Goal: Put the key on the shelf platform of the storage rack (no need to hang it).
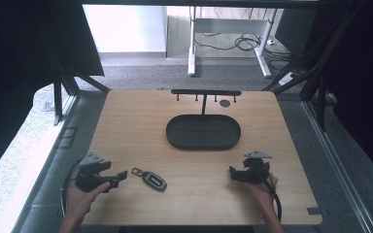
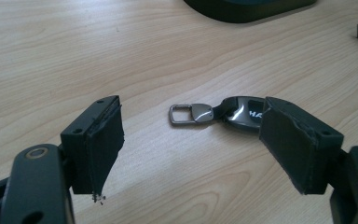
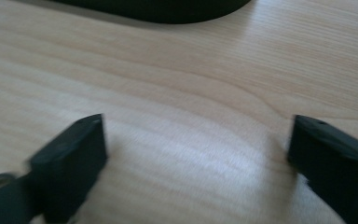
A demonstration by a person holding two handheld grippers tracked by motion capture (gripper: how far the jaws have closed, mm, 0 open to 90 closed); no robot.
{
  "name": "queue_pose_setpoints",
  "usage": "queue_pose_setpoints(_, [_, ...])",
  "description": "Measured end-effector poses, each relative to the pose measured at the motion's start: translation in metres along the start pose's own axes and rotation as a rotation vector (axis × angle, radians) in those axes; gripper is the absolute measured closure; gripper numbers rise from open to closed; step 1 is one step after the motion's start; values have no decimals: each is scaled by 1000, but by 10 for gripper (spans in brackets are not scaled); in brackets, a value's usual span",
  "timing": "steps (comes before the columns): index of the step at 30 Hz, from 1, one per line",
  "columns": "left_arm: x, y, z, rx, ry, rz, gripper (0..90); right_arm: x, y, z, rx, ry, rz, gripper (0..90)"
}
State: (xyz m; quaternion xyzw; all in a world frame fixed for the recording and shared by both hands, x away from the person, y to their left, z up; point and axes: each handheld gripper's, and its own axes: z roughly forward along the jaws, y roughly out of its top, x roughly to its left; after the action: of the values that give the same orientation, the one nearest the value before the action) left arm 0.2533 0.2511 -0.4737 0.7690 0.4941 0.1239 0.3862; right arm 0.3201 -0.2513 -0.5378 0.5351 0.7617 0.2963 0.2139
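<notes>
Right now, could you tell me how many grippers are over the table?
2: the left gripper beside the key fob, and the right gripper near the table's front right.

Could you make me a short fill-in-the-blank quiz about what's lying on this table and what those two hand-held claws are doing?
1. The key fob lies nearest the ____ gripper.
2. The jaws of the right gripper stand ____.
3. The black oval tray holds ____.
4. The fob's metal loop lies flat on the ____ table.

Missing words: left; open; nothing; wooden
</notes>
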Motion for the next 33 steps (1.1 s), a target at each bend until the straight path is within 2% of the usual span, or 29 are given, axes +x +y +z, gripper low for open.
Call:
queue_pose_setpoints(5, [-4,-1,-4,-9,0,6,220,-1,0,-5,10,31,-20,172])
queue_pose_setpoints(12, [-5,-1,-3,-4,-1,9,220,4,-3,-16,-12,95,-58,240])
queue_pose_setpoints(14, [-5,-1,-2,-1,-3,13,221,5,0,-19,8,124,-65,243])
queue_pose_setpoints(20, [-7,1,-3,-6,-7,18,219,5,2,-25,-20,142,-74,277])
queue_pose_setpoints(26, [-9,1,-3,-8,-9,22,219,0,2,-28,-27,158,-42,278])
queue_pose_setpoints(33, [-7,1,-2,-4,-7,17,219,-2,3,-30,-32,160,-38,290])
